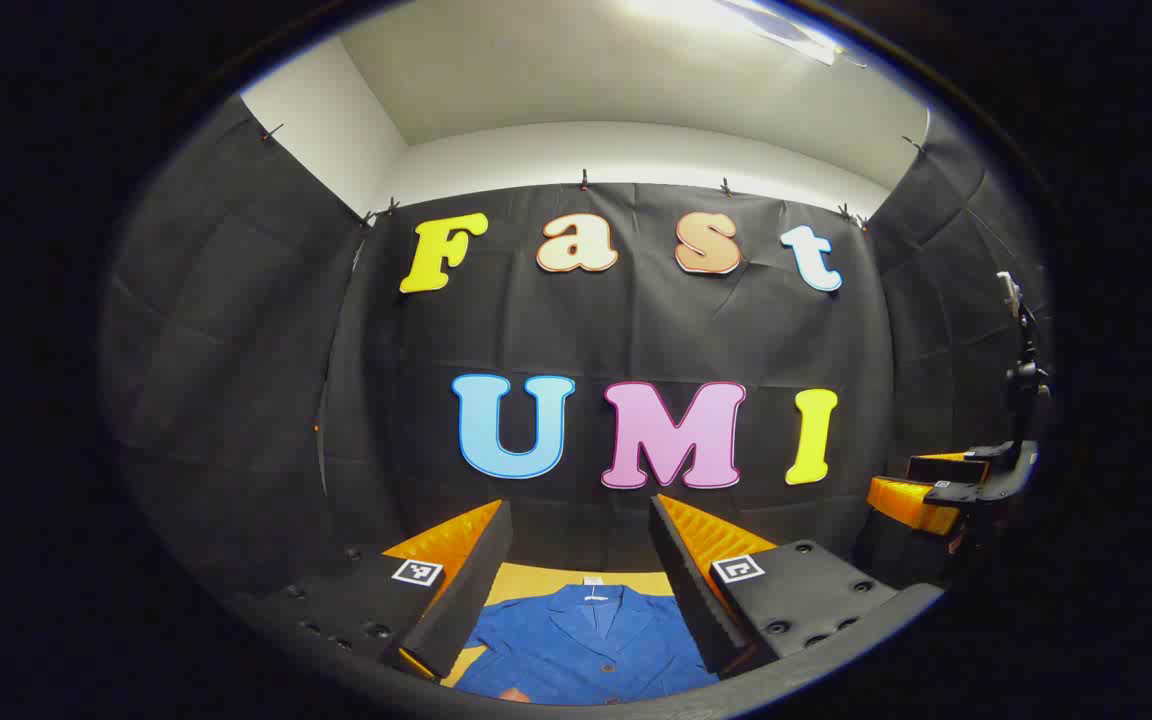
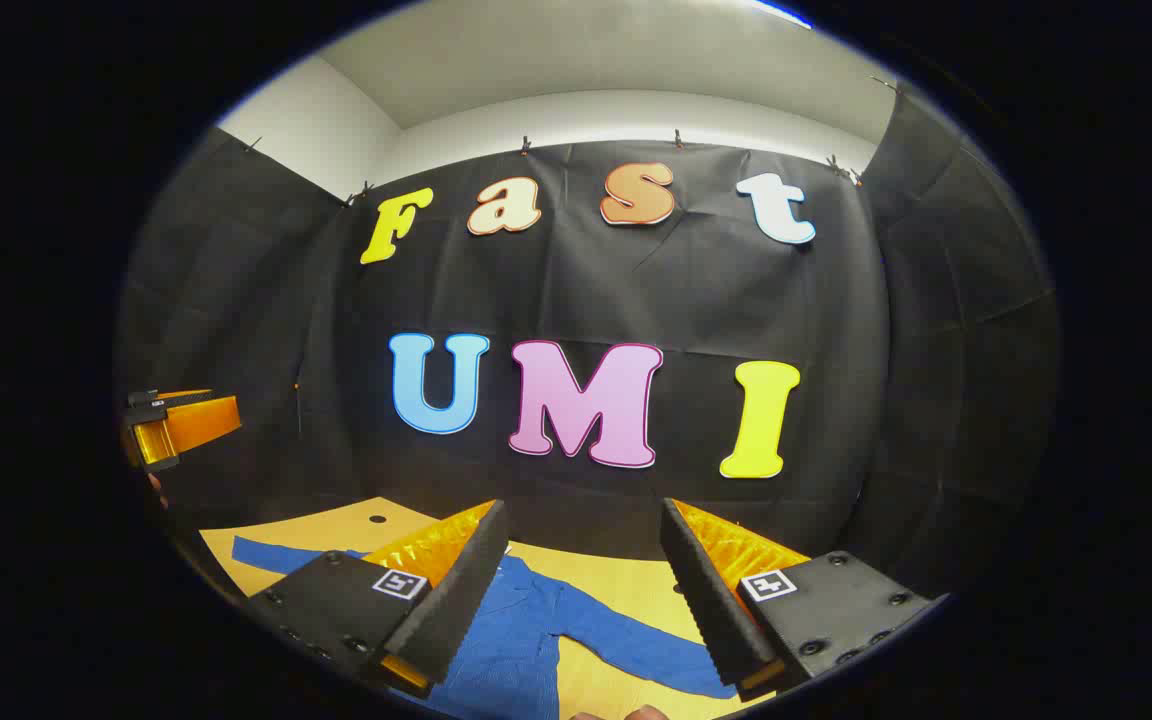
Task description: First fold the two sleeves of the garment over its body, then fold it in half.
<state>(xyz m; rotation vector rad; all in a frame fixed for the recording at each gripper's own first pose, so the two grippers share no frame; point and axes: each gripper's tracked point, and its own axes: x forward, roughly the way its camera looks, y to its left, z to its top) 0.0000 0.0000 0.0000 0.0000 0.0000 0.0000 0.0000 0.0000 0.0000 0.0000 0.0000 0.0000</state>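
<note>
A: We start with the largest item. The wooden table runs along the bottom of the right gripper view, in front of the black cloth wall.

B: On it we see the blue jacket lying flat and face up. One sleeve stretches out toward one side, the other sleeve toward the opposite side. Neither is folded over the body.

A: In the left gripper view we log the jacket's collar and a button on the front, seen between the fingers.

B: Left gripper: fingers spread wide, above the jacket's upper body, nothing between them.

A: Right gripper: also spread wide, nothing pinched. It hangs above the jacket near one sleeve.

B: We also note the right gripper far off at the edge of the left gripper view, with a camera stand near it.

A: Whether either gripper touches the cloth, we cannot tell.
</note>
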